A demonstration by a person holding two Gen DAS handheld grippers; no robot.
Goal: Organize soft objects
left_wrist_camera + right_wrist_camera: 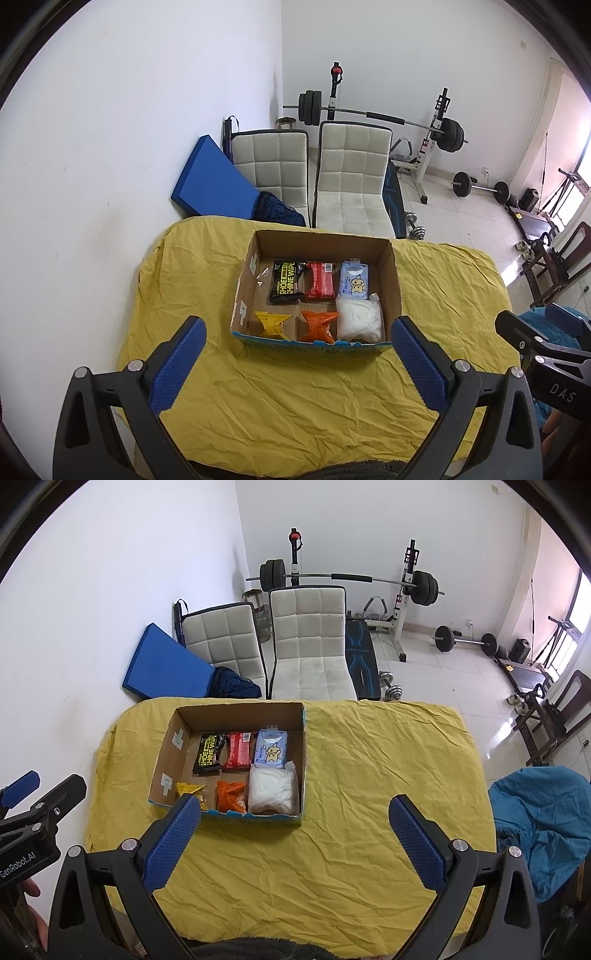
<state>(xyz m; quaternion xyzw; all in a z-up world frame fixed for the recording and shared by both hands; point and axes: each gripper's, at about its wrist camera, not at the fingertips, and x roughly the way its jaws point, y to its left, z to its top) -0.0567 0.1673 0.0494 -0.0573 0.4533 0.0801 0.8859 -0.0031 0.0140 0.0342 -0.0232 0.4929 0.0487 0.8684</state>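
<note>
An open cardboard box (pixel 395 280) (pixel 166 771) sits on the yellow cloth. In it lie a black shoe-wipes pack (pixel 287 281) (pixel 208 754), a red pack (pixel 320 280) (pixel 238 750), a light blue wipes pack (pixel 354 280) (pixel 271 753), a yellow packet (pixel 272 324) (pixel 190 789), an orange packet (pixel 319 325) (pixel 231 795) and a white soft bag (pixel 361 319) (pixel 273 789). My left gripper (pixel 299 365) is open and empty, held short of the box's near wall. My right gripper (pixel 295 843) is open and empty, to the right of the box's front.
The yellow cloth (pixel 295 398) (pixel 369 775) covers the table. Two white chairs (pixel 351 177) (pixel 310 646) and a blue pad (pixel 212 181) stand behind it. Weight equipment (pixel 351 579) lines the far wall. A teal cloth (pixel 546 823) lies at right.
</note>
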